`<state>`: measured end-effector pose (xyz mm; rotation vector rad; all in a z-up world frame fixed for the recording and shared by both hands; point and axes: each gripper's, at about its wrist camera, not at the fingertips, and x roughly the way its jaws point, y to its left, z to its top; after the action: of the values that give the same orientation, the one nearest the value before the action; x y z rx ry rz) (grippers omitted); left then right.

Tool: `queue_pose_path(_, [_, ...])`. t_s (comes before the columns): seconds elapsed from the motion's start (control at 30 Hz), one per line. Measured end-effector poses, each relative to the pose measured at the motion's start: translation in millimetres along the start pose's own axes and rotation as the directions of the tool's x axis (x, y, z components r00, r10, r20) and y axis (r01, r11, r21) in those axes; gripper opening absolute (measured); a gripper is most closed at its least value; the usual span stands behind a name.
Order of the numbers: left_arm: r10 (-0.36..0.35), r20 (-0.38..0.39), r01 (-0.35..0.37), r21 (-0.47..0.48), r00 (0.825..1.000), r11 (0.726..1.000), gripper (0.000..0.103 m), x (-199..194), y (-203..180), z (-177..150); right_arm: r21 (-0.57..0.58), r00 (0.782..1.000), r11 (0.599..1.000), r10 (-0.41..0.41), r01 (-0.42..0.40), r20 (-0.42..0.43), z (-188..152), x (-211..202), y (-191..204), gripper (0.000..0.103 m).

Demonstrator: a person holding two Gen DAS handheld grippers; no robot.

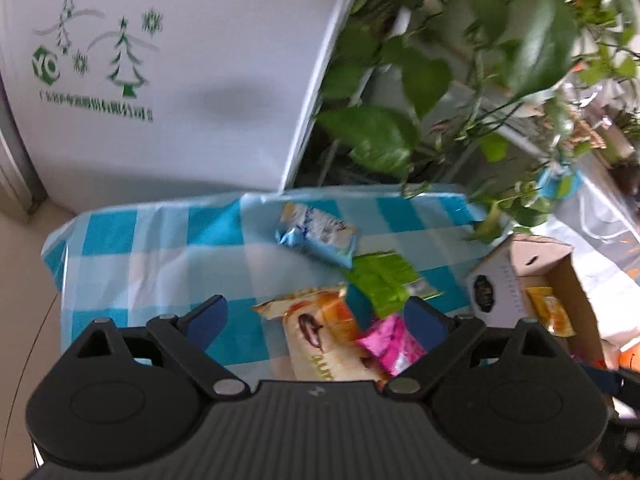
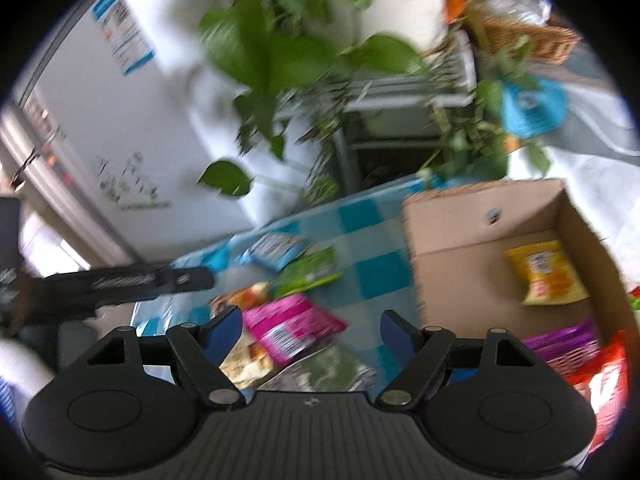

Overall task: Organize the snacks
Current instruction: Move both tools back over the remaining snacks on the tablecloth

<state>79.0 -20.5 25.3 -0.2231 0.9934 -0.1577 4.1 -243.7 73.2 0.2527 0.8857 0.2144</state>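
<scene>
1. While hovering wide and empty, left gripper [image 1: 316, 320] over the cream packet [image 1: 320, 340] and pink packet [image 2: 292, 326], right gripper [image 2: 312, 332] likewise.
2. Could pinch two overlapping packets at once.
3. Could miss the cardboard box [image 2: 480, 208] just beside.

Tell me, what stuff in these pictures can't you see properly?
- Beige snack packet, left wrist view: its lower end is hidden behind the left tongs, and its printed word is cut short.
- Red packet in the cardboard box, right wrist view: cut off by the dark lens edge.
- Green writing on the white cabinet, left wrist view: too blurred to read.
- Silvery-green packet, right wrist view: blurred, partly behind the right tongs.
</scene>
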Motion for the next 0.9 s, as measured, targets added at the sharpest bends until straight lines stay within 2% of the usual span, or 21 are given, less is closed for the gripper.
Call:
queue_pose_path(0.27, [0.025, -0.053, -0.024, 0.008, 0.998, 1.000, 0.095, 31.7, -11.5, -0.8, -0.020, 0.997, 1.000, -0.019, 0.018, -0.081, -13.3, 26.1, 15.2, 0.075])
queue_pose_path(0.4, [0.028, -0.067, -0.029, -0.012, 0.997, 1.000, 0.095, 45.7, -14.6, -1.6, -0.028, 0.994, 0.998, -0.057, 0.054, -0.097, -17.4, 38.6, 16.0, 0.075])
queue_pose_path(0.5, [0.026, -0.083, -0.026, 0.007, 0.996, 1.000, 0.095, 54.6, -20.5, -3.4, -0.045, 0.991, 0.995, -0.089, 0.085, -0.103, -20.9, 45.5, 17.5, 0.075])
queue_pose_path(0.63, [0.065, -0.099, -0.063, 0.025, 0.993, 0.998, 0.096, 66.5, -20.9, -9.0, -0.048, 0.988, 0.994, -0.106, 0.101, -0.116, -23.6, 54.1, 19.4, 0.075])
queue_pose_path(0.77, [0.058, -0.114, -0.059, -0.007, 0.992, 0.998, 0.099, 67.6, -11.4, -11.7, -0.060, 0.985, 0.992, -0.118, 0.111, -0.125, -26.5, 60.6, 22.1, 0.075])
queue_pose_path(0.9, [0.075, -0.113, -0.074, 0.017, 0.991, 0.997, 0.099, 61.8, -4.2, -13.2, -0.061, 0.980, 0.990, -0.137, 0.130, -0.143, -30.6, 69.2, 22.0, 0.075])
